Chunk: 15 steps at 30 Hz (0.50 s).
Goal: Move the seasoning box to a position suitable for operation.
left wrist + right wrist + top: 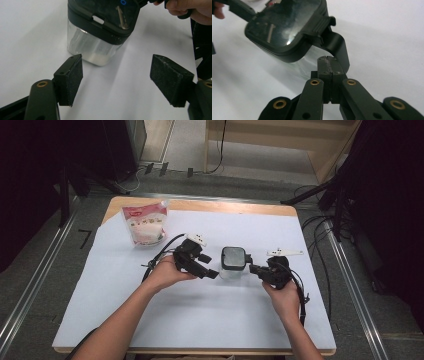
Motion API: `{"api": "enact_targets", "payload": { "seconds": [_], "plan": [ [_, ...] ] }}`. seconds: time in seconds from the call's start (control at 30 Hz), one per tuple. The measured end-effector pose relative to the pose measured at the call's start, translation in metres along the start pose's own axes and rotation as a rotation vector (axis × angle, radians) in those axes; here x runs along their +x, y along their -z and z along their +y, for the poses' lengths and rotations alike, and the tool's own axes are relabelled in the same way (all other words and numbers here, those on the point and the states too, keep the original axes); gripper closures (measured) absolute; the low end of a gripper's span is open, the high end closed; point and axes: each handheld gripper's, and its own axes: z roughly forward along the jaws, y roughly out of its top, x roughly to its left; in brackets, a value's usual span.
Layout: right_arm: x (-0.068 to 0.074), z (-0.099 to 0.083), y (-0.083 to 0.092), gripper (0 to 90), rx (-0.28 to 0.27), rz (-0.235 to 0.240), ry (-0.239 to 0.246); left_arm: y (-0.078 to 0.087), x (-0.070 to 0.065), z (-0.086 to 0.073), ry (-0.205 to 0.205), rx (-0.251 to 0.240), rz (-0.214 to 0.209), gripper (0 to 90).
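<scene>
I see the clear square jar with a black lid (233, 262) mid-table on the white sheet (210, 310). My left gripper (116, 80) stands apart beside it; my right gripper (329, 65) looks clamped together, seemingly on the lid's black strap (339, 48).

The right gripper (329, 60) has its jaws pressed together against the dark-lidded clear container's (284, 27) black strap (338, 47).

Clear jar (233, 269) with black lid (233, 257), red-and-white pouch (146, 224), white tablecloth (200, 305)

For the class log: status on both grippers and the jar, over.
Left gripper open, short of jar. Right gripper shut on jar's strap. Pouch well clear.
</scene>
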Motion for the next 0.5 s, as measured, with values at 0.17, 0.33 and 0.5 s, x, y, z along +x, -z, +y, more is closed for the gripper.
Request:
{"api": "enact_targets", "payload": {
  "seconds": [0.17,0.33,0.5],
  "plan": [
    [0.001,0.005,0.009,90.0,-0.015,-0.001,0.005,0.001,0.002,0.008,-0.03,0.009,-0.004,22.3],
    [-0.003,0.013,0.011,90.0,-0.002,-0.012,0.016,0.002,0.007,0.019,-0.032,0.018,-0.021,19.6],
    [-0.007,0.019,0.01,90.0,0.023,-0.016,0.026,0.003,0.005,0.037,-0.087,0.002,-0.023,21.4]
  ]
}}
